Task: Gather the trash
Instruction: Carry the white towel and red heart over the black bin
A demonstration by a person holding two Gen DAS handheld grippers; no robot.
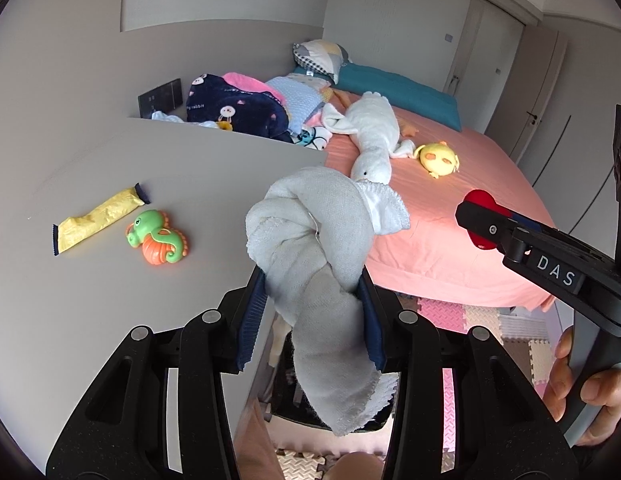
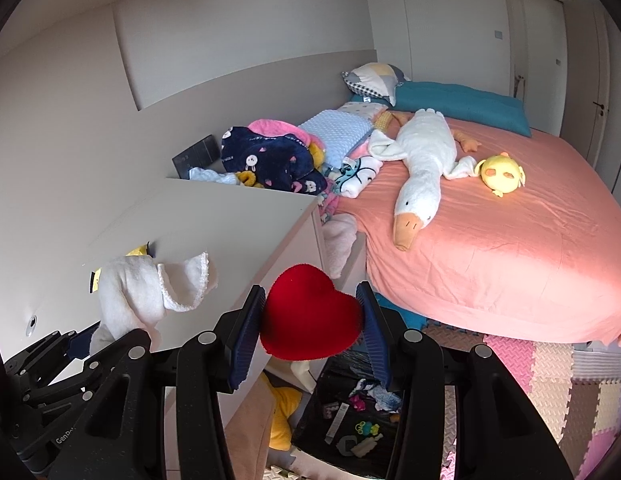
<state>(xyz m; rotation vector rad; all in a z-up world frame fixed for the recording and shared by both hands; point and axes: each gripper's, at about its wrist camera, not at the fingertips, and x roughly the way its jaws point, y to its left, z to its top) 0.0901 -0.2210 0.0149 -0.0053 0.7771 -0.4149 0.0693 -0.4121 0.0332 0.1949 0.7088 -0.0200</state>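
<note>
Left gripper (image 1: 312, 292): fingers clamped on a twisted white cloth (image 1: 314, 240), long axis roughly upright, knotted end above the fingers, frayed tail hanging below them.
Right gripper (image 2: 310, 316): fingers pinching a red heart (image 2: 308, 314), point downward.
Black bin (image 2: 310, 432): below the right fingers; holds small mixed litter, seen clearly in the right wrist view only.
Worktop (image 1: 110, 300): left of the left fingers; yellow wrapper (image 1: 96, 218) and seahorse toy (image 1: 158, 238), plain only in the left wrist view.
</note>
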